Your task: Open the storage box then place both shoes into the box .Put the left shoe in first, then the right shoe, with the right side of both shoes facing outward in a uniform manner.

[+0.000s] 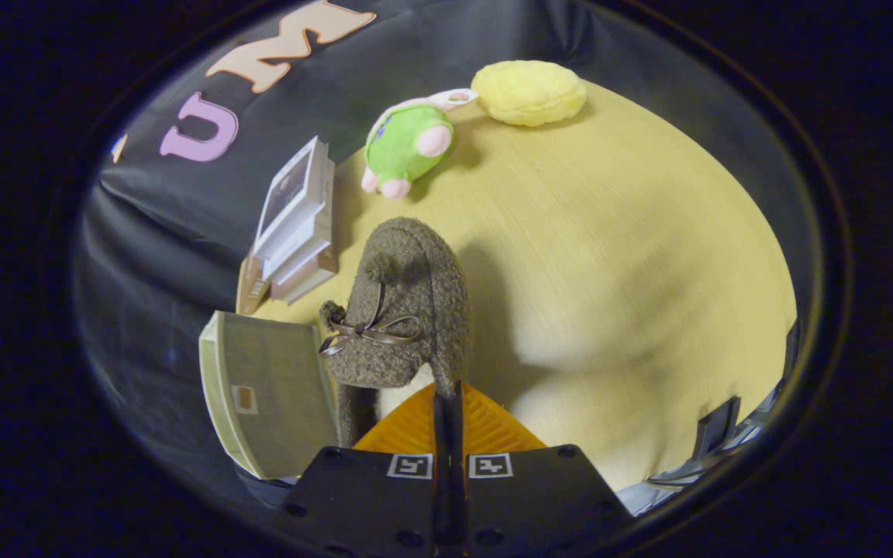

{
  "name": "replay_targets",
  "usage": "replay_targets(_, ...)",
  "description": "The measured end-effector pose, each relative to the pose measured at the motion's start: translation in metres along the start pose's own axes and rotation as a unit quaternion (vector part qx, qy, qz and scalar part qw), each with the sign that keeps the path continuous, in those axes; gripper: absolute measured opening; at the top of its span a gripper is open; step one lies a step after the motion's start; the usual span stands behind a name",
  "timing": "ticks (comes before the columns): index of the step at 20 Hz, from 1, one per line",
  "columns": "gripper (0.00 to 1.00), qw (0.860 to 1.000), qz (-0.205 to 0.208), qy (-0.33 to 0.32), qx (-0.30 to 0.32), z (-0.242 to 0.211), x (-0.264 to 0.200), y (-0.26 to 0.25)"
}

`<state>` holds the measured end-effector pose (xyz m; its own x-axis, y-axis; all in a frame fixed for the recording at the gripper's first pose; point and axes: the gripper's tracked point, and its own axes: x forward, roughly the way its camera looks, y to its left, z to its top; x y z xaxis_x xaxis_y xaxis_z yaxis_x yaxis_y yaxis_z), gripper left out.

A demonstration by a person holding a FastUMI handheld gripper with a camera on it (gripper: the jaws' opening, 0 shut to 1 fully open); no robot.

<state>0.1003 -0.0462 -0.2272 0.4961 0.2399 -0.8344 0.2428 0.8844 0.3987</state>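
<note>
A fuzzy brown shoe (pixel 404 310) with a thin ribbon bow hangs just ahead of my gripper (pixel 448 399). The orange fingers (pixel 489 428) are pressed together on the edge of the shoe's collar, and its toe points away from me. The shoe appears lifted above the yellow wooden table (pixel 609 256), where it casts a shadow. Right beside the shoe, to its left, stands the grey storage box (pixel 272 380) with a pale rim and a small label. I cannot tell from here whether the box is open.
Beyond the box a stack of white and brown cases (pixel 295 221) leans at the table's left edge. Further back lie a green and pink plush toy (pixel 408 143) and a yellow round cushion (pixel 528 93). Dark equipment (pixel 714 430) sits at the table's near right.
</note>
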Motion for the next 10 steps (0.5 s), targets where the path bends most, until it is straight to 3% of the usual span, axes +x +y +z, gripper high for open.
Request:
replay_targets(5, 0.03, 0.998, 0.05, -0.019, 0.012, 0.01, -0.032, 0.046)
replay_targets(10, 0.03, 0.993, 0.114, -0.026, -0.014, 0.007, -0.063, 0.124)
